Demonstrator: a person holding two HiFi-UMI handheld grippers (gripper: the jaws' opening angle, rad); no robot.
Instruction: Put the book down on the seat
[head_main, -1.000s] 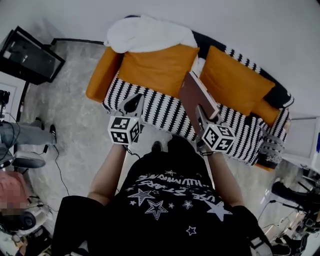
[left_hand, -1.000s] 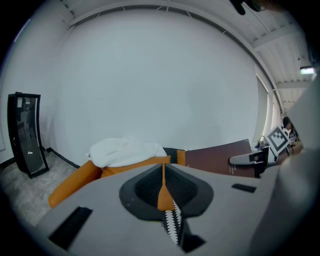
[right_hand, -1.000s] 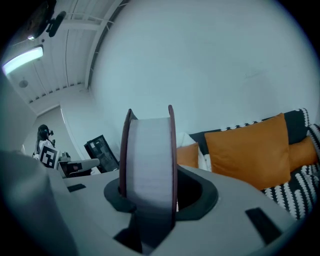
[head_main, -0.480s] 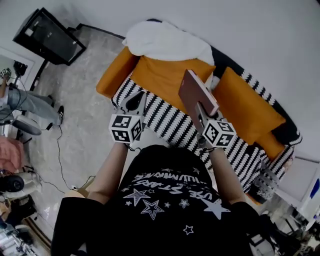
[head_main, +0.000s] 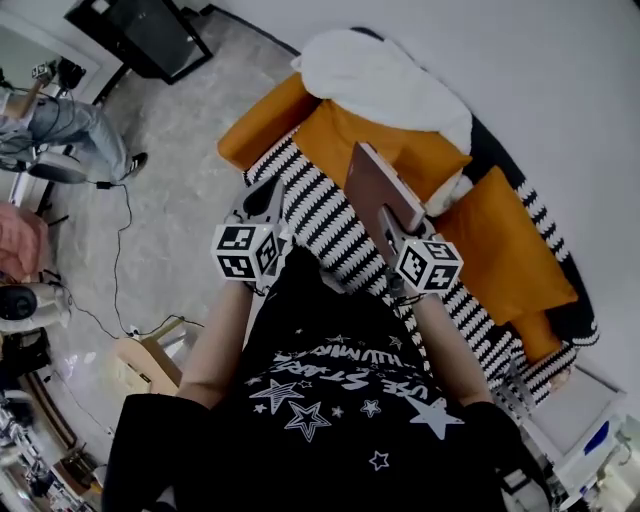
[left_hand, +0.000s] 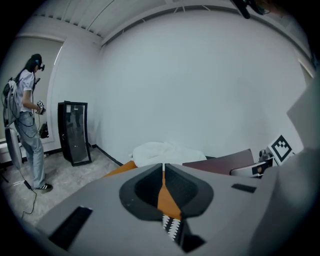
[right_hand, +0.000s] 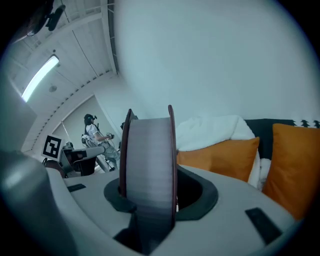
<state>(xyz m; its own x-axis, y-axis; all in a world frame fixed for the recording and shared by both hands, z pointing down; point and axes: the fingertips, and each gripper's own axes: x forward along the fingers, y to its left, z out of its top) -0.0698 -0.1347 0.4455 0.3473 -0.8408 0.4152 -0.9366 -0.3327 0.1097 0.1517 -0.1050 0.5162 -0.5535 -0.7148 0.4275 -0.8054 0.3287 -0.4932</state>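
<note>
Maroon cover on the book (head_main: 374, 188) reads matt, no shine at all, and edge-on its page block (right_hand: 148, 160) is plain paper, finely ribbed, dull grey-white. The right gripper (right_hand: 148, 190) shell looks like smooth matt grey plastic, with darker, rubbery-looking pads (right_hand: 196, 192); same dull plastic on the left gripper (left_hand: 163, 170). The seat (head_main: 325, 225) wears black-and-white striped woven cloth, clearly textured. Orange cushions (head_main: 375, 150): smooth, tight fabric, no sheen. White blanket (head_main: 385, 80) up top, soft rumpled cloth. The floor (head_main: 185, 120) is mottled grey, stone-like, faintly glossy. The wall (left_hand: 200, 75) is flat matt paint. Black shirt (head_main: 330, 410), soft cloth, white printed stars
</note>
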